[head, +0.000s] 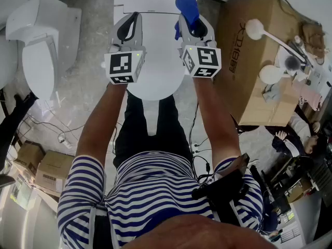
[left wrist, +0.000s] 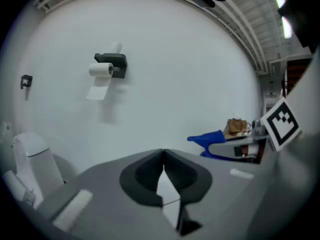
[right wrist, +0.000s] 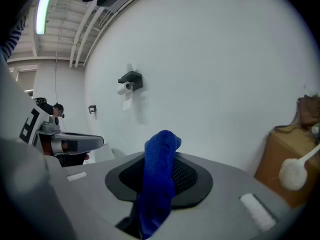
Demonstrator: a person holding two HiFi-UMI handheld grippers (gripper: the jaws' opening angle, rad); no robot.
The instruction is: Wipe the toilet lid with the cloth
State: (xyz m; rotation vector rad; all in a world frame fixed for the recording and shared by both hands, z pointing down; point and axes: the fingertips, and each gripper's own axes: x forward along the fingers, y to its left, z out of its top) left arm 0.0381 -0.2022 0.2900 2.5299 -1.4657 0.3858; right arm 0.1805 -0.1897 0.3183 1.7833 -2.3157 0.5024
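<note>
L gripper (left wrist: 163,153) jaws shut tip-to-tip, nothing btwn. R gripper (head: 193,25) clamped on blue cloth (head: 185,3). Both are held over the white toilet lid (head: 155,66).

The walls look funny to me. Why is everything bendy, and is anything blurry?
Left gripper view: wide lens bows the ceiling rails; the shut left claw looks soft up close. Right gripper view: same bending, dark corners; the blue cloth looks sharp. Head view: edges bulge too.

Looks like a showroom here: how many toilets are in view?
2: the middle toilet, lid shut, and the left toilet beside it. More may be hidden off-frame.
</note>
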